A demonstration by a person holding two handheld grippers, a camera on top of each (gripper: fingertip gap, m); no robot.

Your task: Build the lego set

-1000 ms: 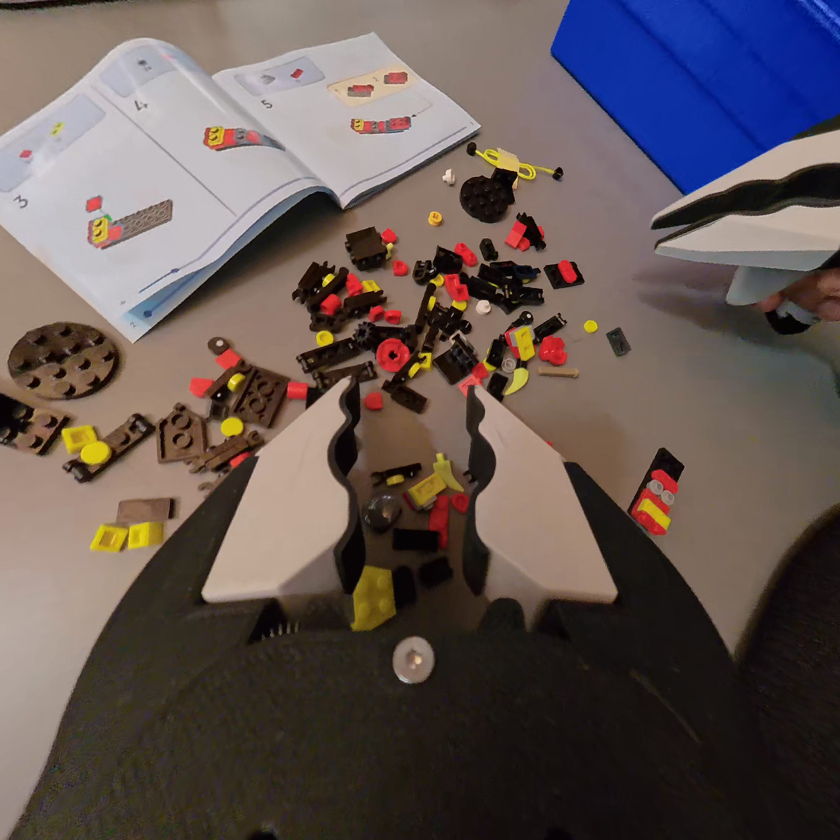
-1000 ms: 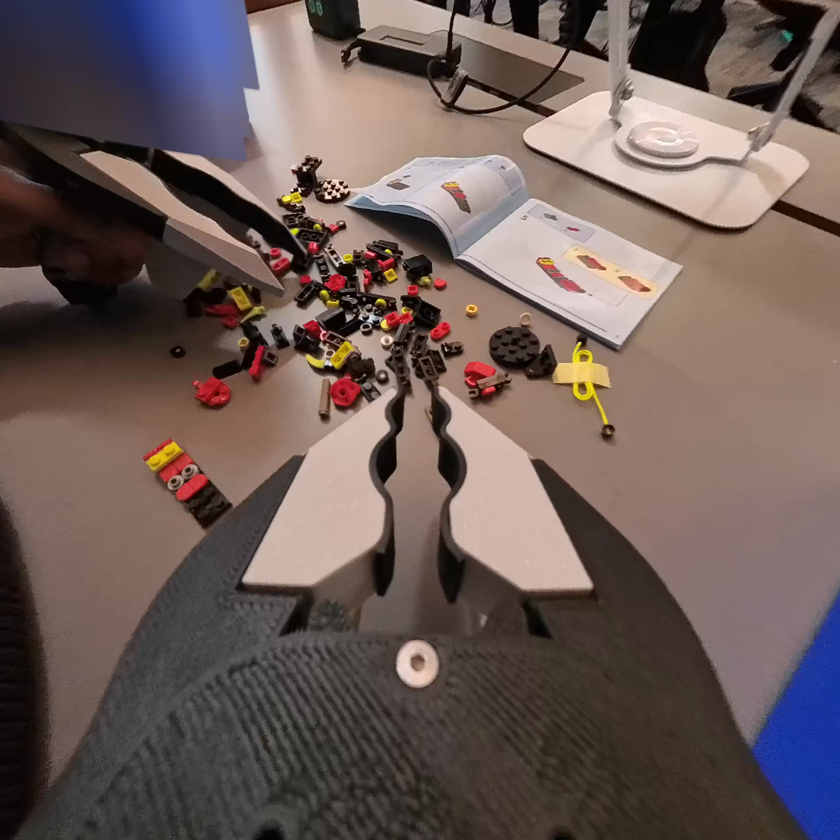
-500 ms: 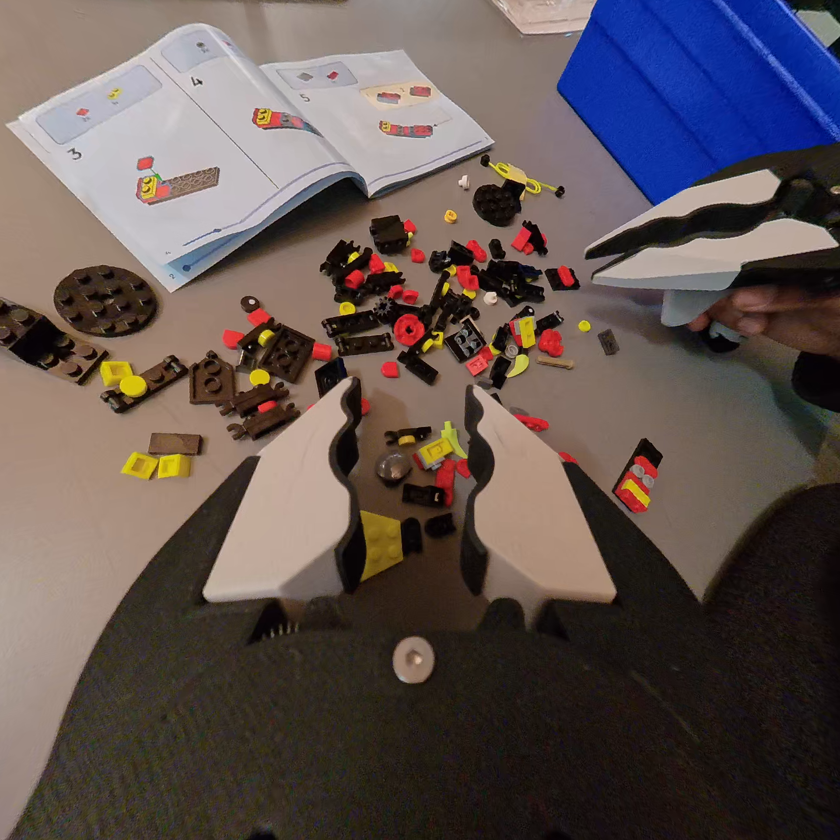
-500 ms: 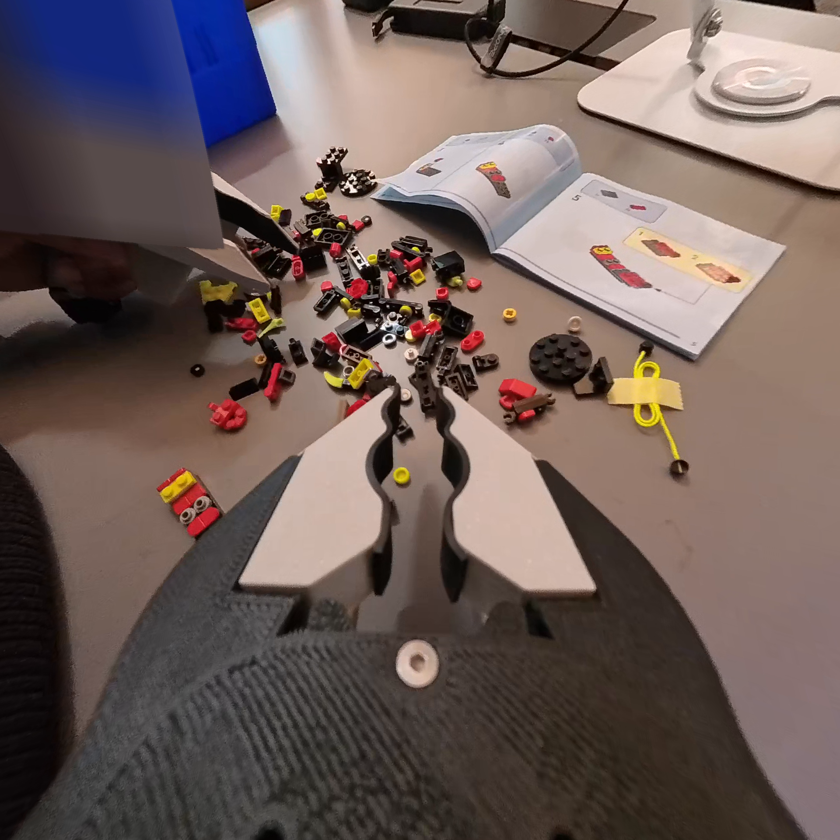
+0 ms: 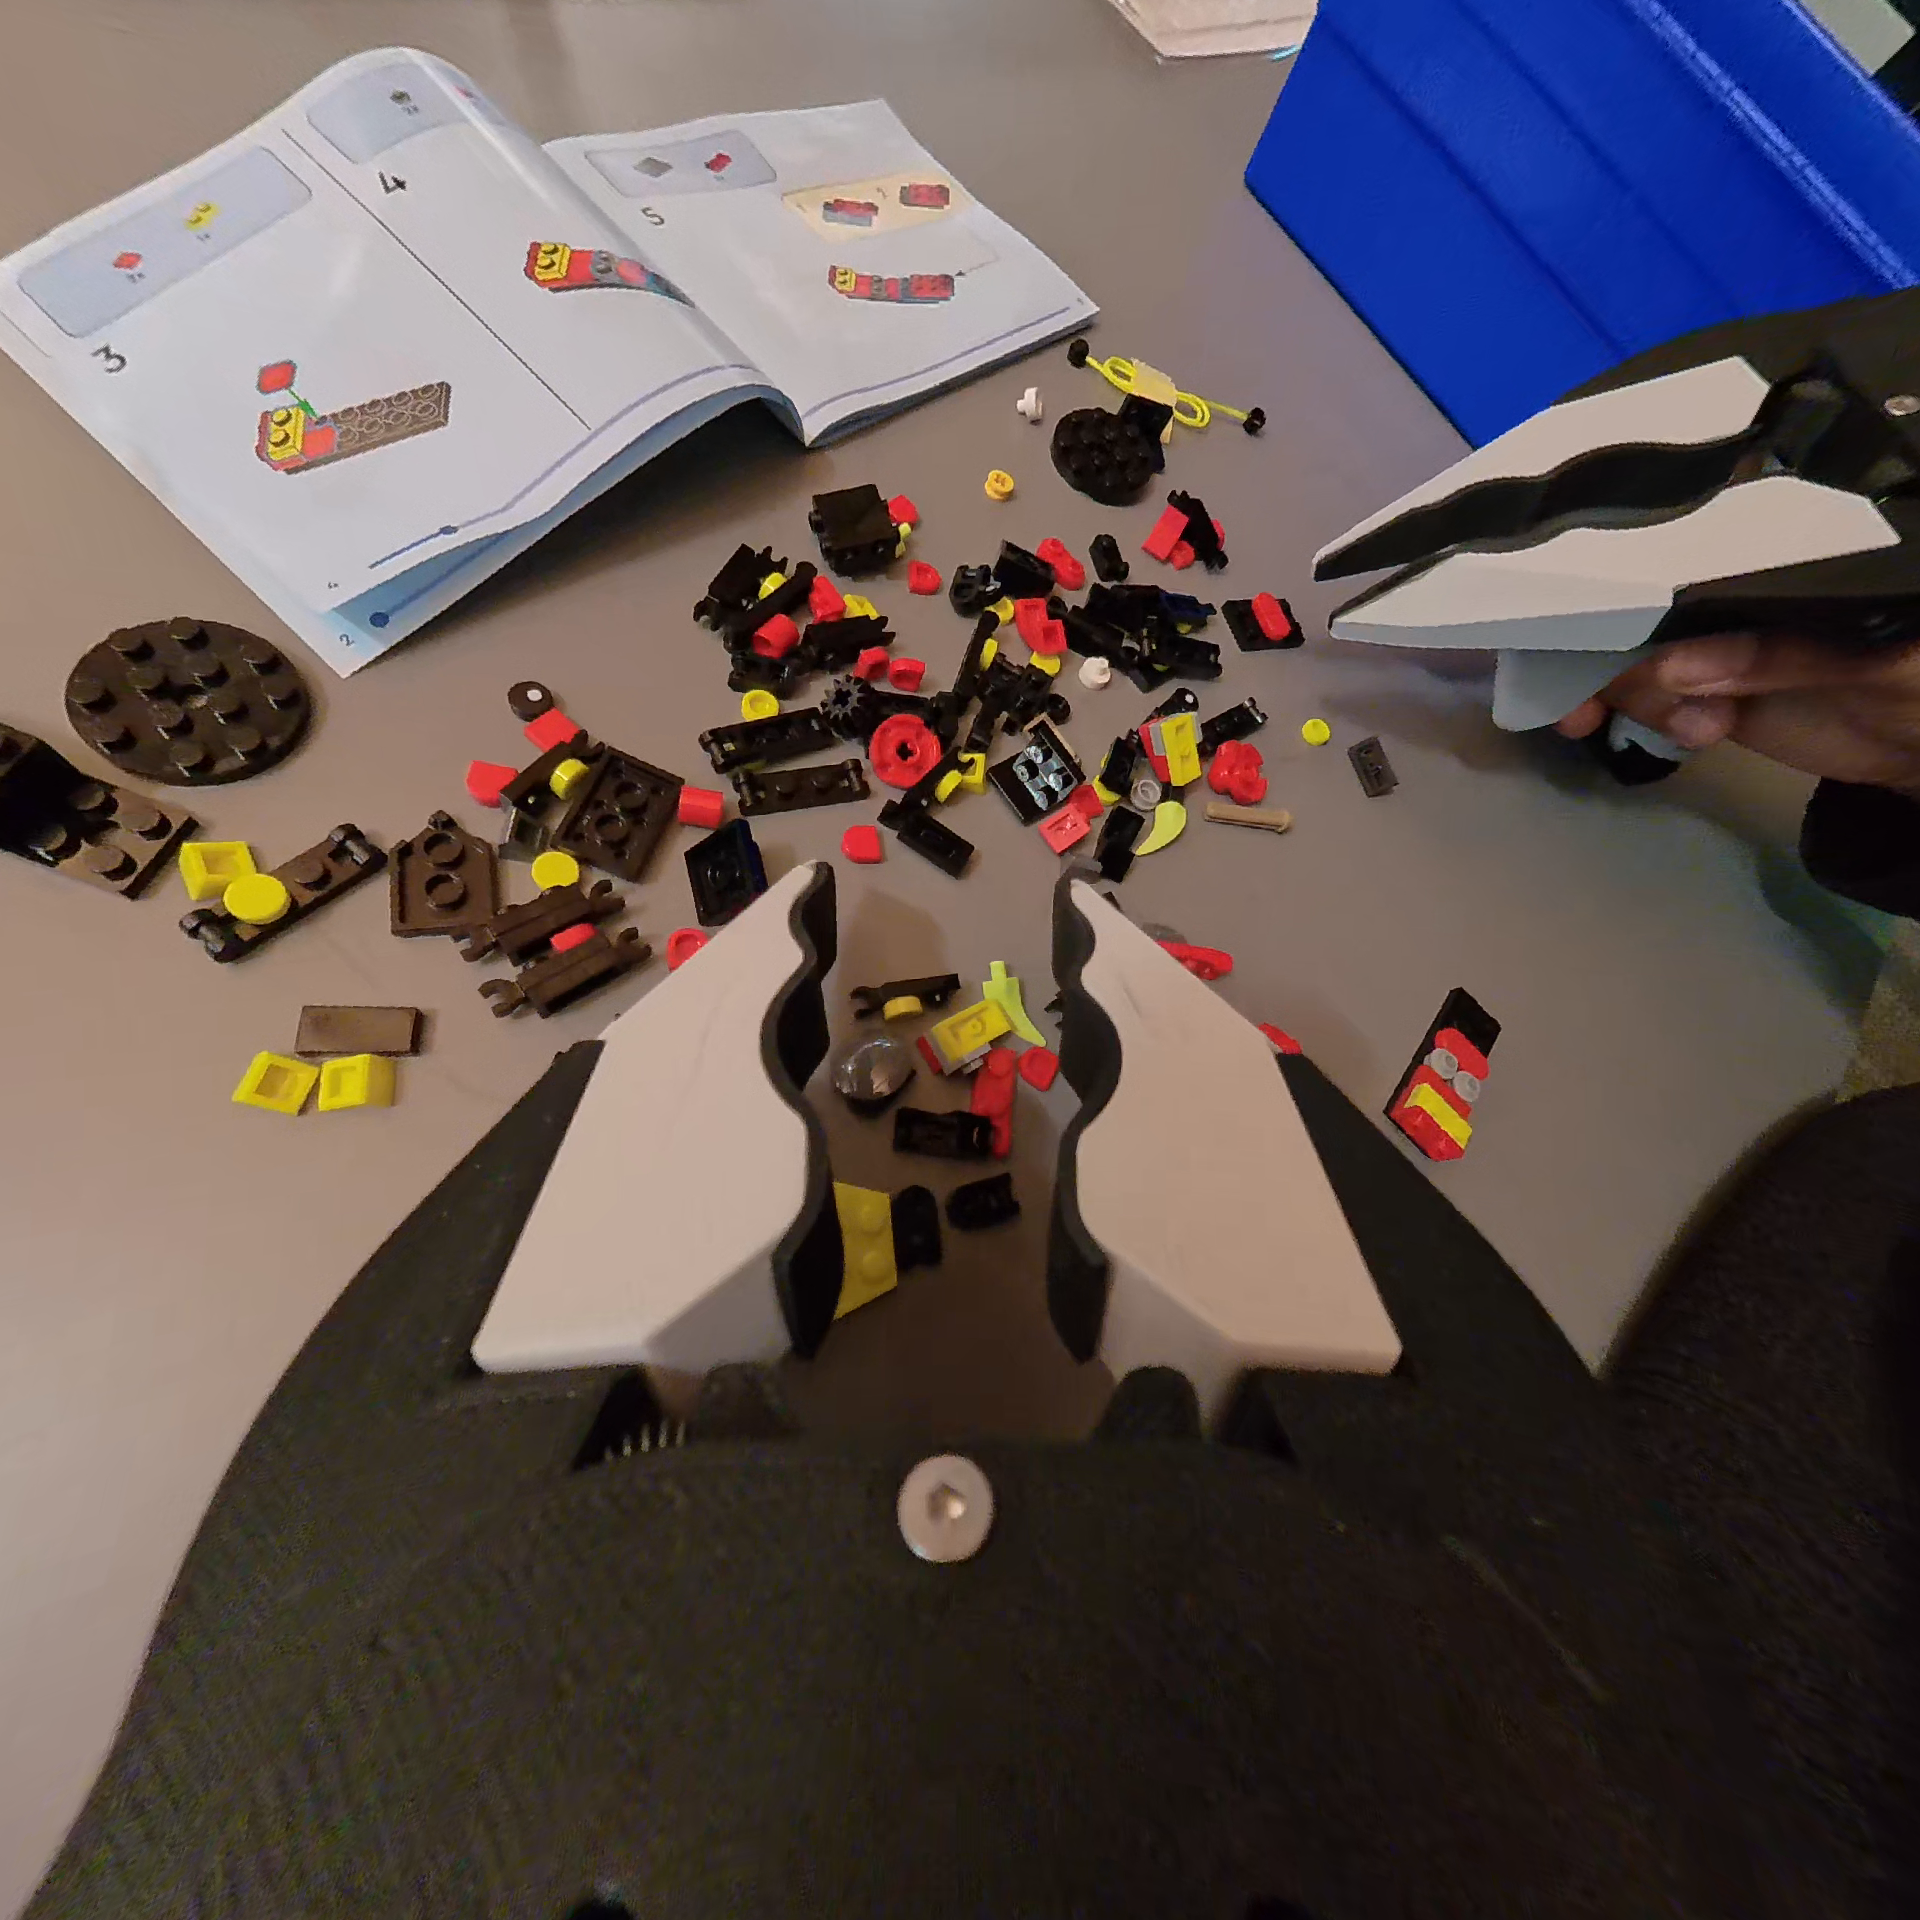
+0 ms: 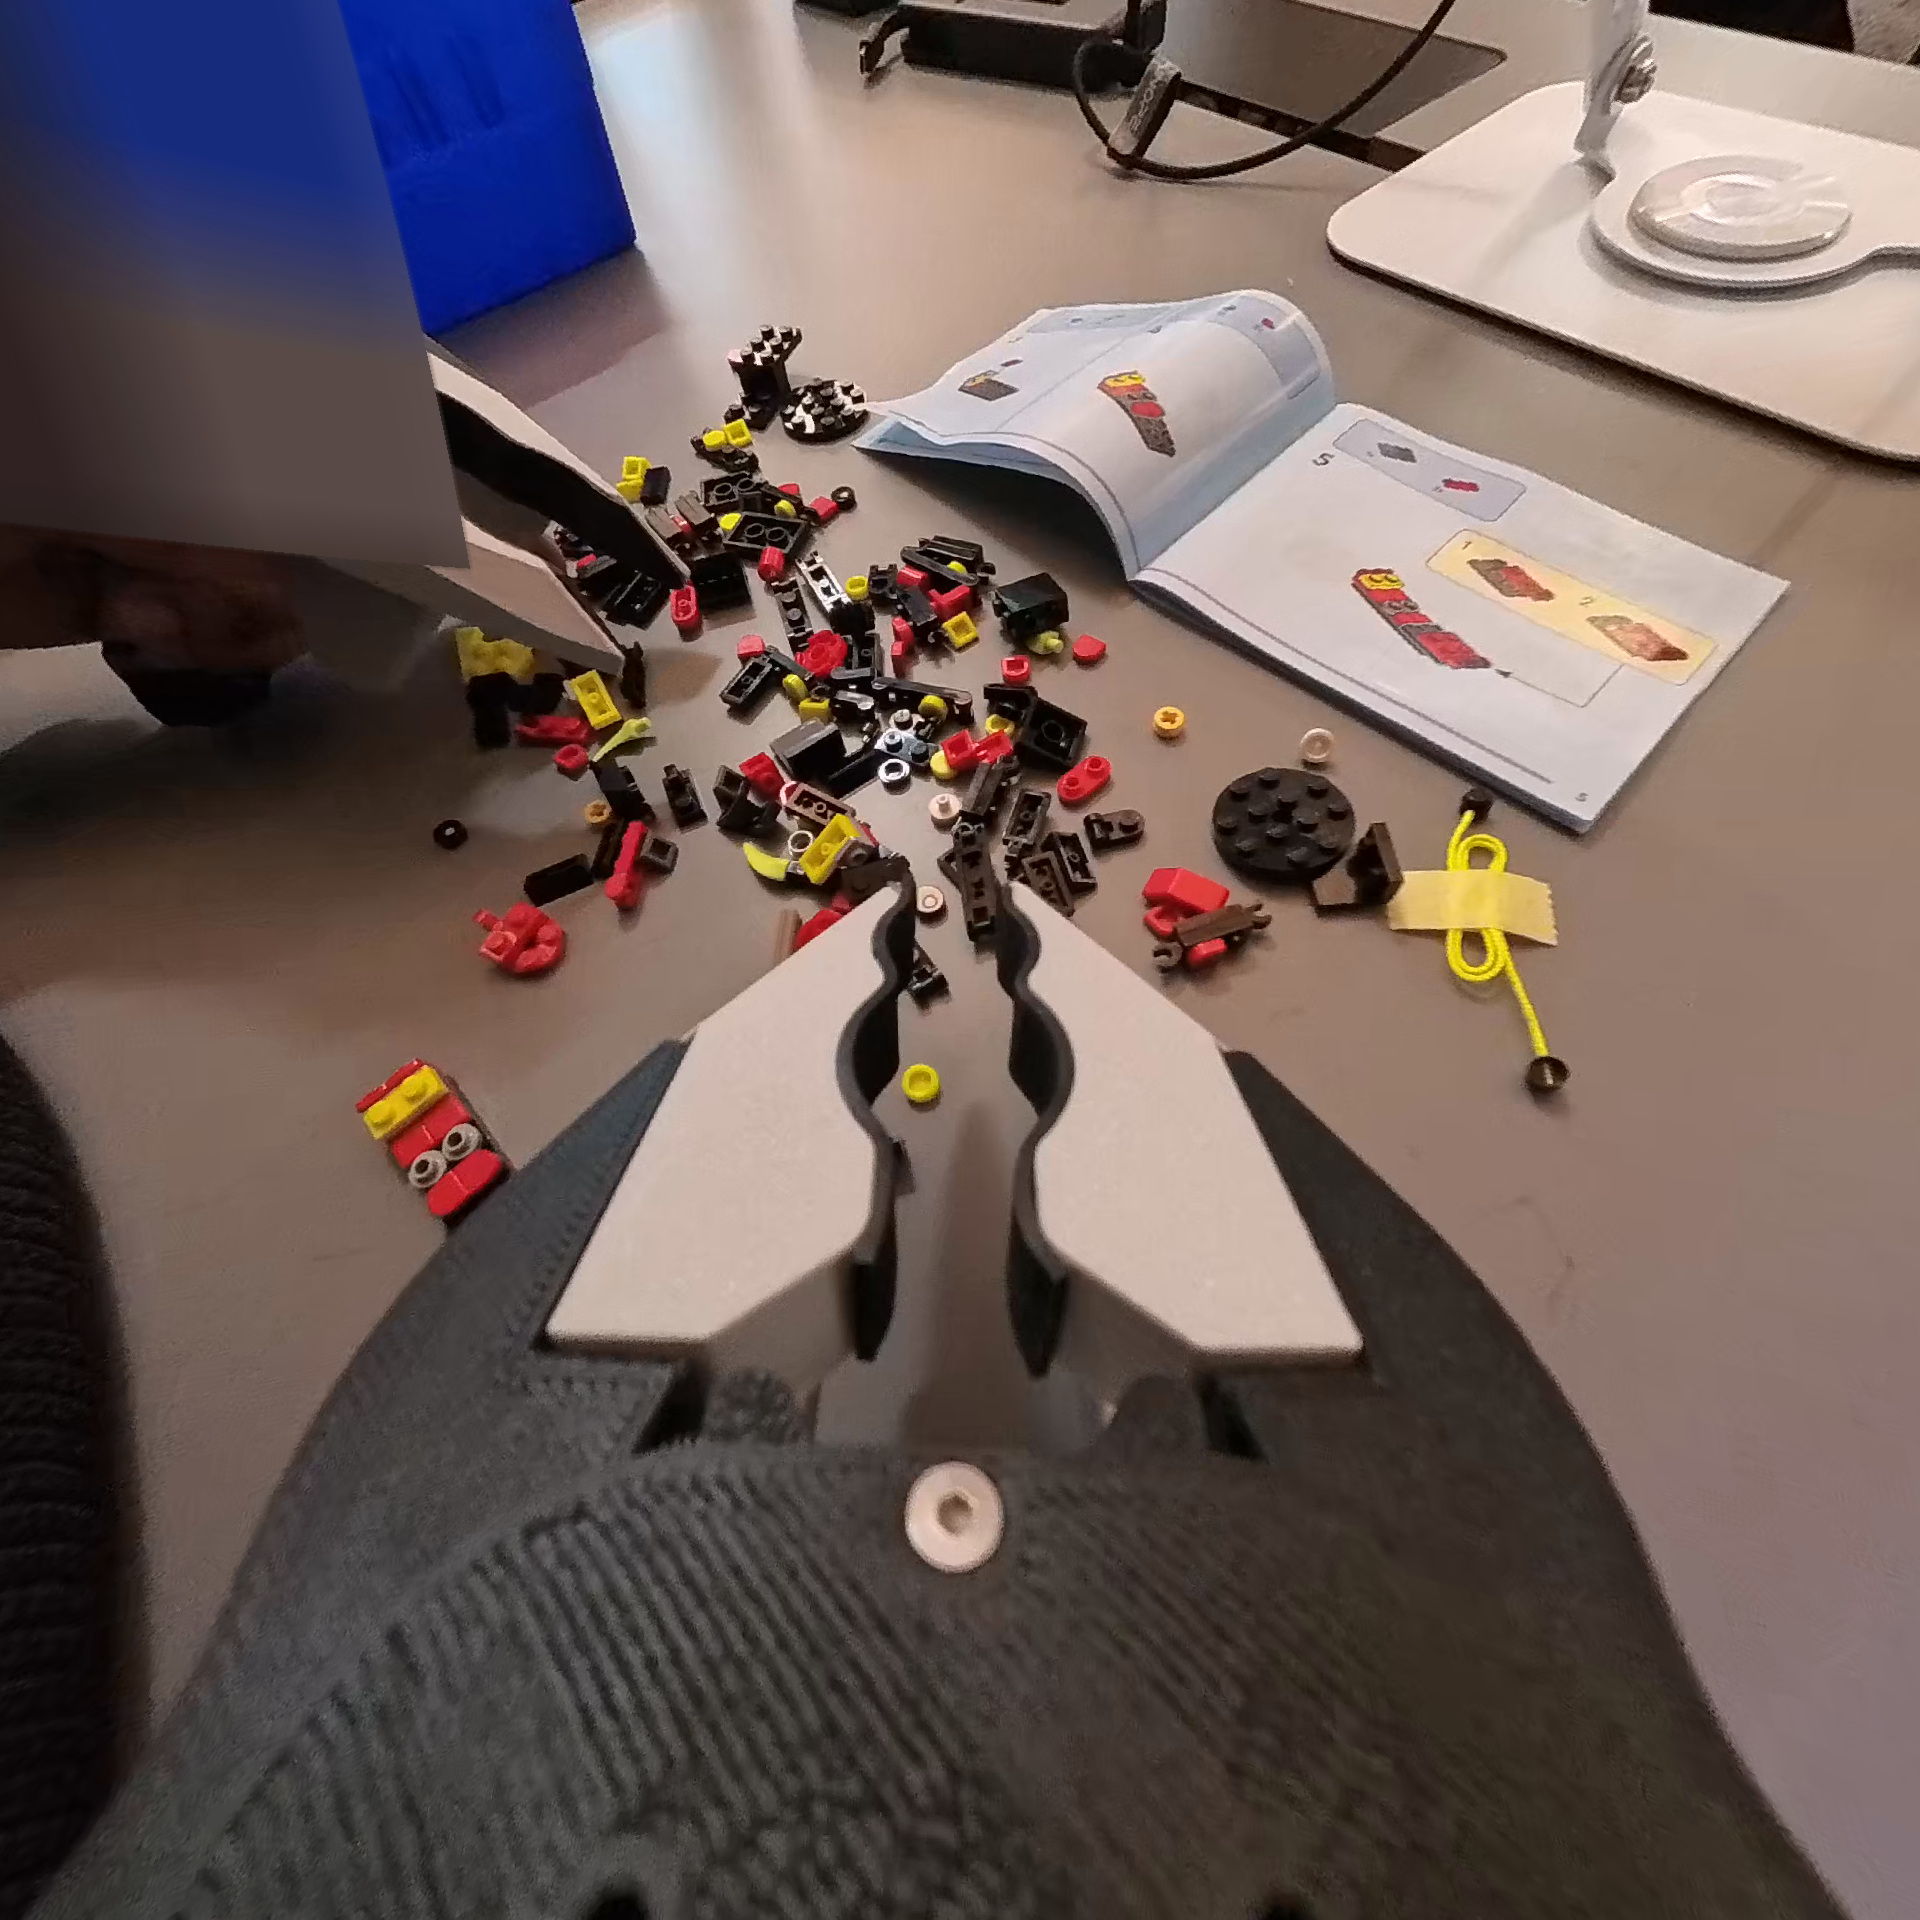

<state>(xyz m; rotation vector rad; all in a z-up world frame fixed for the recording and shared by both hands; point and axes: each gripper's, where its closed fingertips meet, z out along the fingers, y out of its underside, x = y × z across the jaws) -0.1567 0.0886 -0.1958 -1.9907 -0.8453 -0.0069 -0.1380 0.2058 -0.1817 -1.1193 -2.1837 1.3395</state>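
Left tool (image 5: pixel 940 914) is held spread over loose yellow plate (image 5: pixel 961 1031), lying just ahead between its jaws; right tool (image 6: pixel 956 909), nearly closed and empty, is kept farther right.

Open booklet (image 5: pixel 499 312) behind scattered bricks (image 5: pixel 997 675), bin (image 5: pixel 1579 156) at right

we list: left gripper (image 6: pixel 623 613), mostly behind a blur patch in the right wrist view; blue bin (image 5: pixel 1579 156), cut by top and right edges; white stand base (image 6: pixel 1662 260), cropped (upper part unseen); small pile pieces (image 5: pixel 997 665), shapes indistinct.
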